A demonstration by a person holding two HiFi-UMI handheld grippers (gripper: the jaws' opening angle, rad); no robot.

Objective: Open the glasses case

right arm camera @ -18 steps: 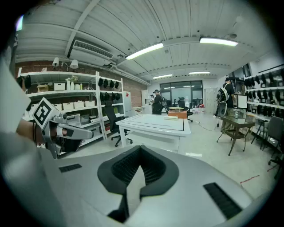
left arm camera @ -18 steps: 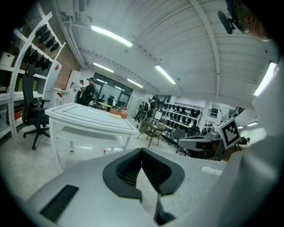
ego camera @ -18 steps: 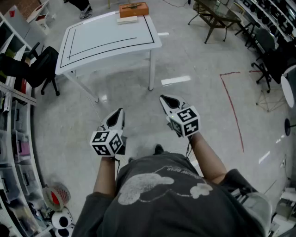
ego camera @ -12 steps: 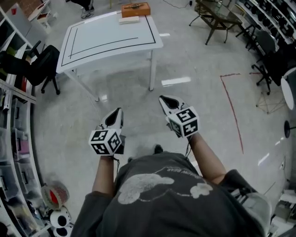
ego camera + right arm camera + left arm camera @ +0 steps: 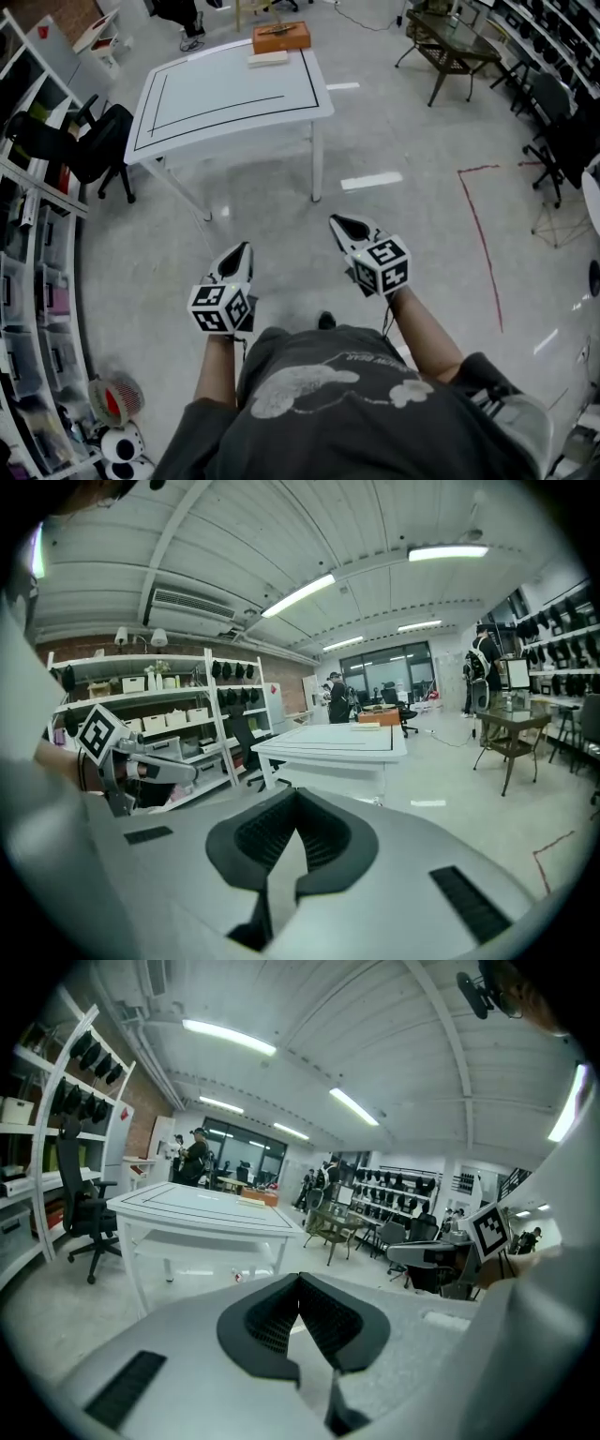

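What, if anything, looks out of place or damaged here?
Nothing stands out. An orange box and a pale flat item sit at the far edge of the table; the left gripper and right gripper are shut, holding nothing.

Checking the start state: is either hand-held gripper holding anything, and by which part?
Nothing: the left hand-held gripper and the right hand-held gripper are both shut and empty.

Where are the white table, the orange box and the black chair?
white table (image 5: 225, 103): head view, bare tabletop.
orange box (image 5: 281, 42): head view, front side.
black chair (image 5: 94, 141): head view, backrest.
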